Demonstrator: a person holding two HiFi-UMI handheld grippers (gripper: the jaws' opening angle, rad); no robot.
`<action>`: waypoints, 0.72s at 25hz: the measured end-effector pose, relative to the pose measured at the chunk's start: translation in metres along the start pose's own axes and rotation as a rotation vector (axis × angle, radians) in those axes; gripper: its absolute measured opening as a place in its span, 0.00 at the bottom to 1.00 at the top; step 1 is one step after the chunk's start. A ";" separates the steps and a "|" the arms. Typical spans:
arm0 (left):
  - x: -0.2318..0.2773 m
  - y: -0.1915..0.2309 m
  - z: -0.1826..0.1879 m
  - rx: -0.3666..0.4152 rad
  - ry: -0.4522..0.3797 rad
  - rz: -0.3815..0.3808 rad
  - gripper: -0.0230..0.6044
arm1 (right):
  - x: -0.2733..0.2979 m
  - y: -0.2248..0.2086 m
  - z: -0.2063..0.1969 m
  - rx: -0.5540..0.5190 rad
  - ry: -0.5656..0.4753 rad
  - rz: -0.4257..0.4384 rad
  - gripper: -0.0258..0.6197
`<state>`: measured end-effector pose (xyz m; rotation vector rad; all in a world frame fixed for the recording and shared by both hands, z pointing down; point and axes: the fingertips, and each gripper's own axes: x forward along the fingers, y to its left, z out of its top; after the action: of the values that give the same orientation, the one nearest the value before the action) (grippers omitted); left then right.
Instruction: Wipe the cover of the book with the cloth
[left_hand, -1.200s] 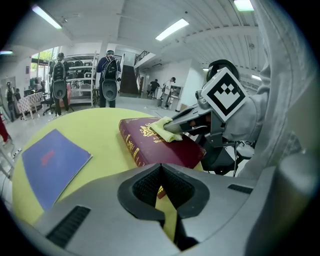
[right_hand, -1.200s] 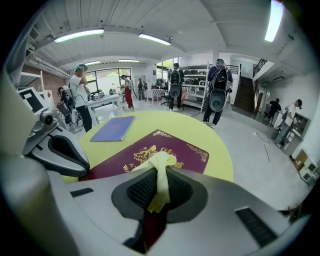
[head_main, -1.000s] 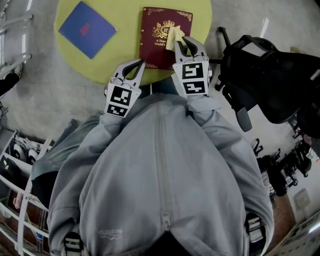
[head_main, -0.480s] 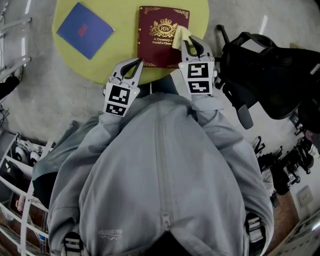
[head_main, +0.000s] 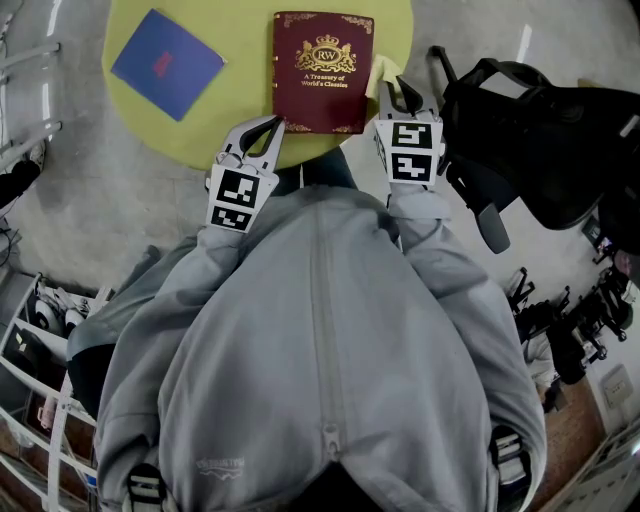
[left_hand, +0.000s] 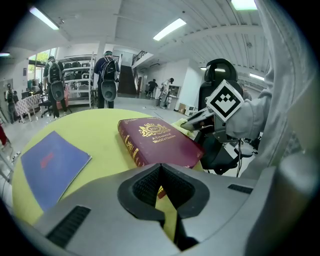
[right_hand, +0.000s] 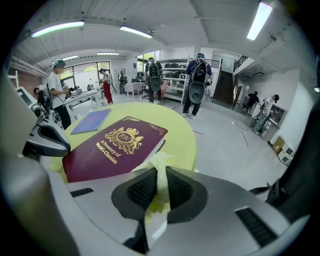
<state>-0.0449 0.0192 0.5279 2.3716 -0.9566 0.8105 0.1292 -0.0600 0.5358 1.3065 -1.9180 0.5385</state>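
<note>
A maroon book (head_main: 320, 70) with gold print lies closed on the round yellow-green table (head_main: 240, 110). My right gripper (head_main: 395, 90) sits just off the book's right edge, shut on a pale yellow cloth (right_hand: 159, 165) that sticks up between its jaws. In the right gripper view the book (right_hand: 112, 147) lies just ahead and to the left. My left gripper (head_main: 274, 124) hovers at the table's near edge, off the book's near-left corner, shut with nothing in it. The left gripper view shows the book (left_hand: 160, 142) just beyond the closed jaws.
A blue booklet (head_main: 167, 63) lies on the table's left part. A black office chair (head_main: 540, 150) stands close on the right. A white wire rack (head_main: 40, 340) stands at the lower left. People and shelving are far off across the room.
My right gripper has slid with the cloth to the right, off the book's cover to beside its right edge. The left gripper has stayed put.
</note>
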 end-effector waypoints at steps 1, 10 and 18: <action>0.000 0.000 0.000 0.001 0.002 -0.001 0.07 | -0.001 -0.004 -0.005 0.008 0.011 -0.010 0.13; -0.010 -0.002 0.008 0.000 -0.016 -0.018 0.07 | -0.029 -0.029 -0.023 0.031 0.027 -0.079 0.13; -0.020 -0.003 0.001 0.001 -0.011 -0.018 0.07 | -0.064 -0.015 0.018 -0.050 -0.068 -0.069 0.13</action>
<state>-0.0539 0.0301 0.5136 2.3848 -0.9378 0.7917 0.1500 -0.0390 0.4740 1.3692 -1.9212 0.4143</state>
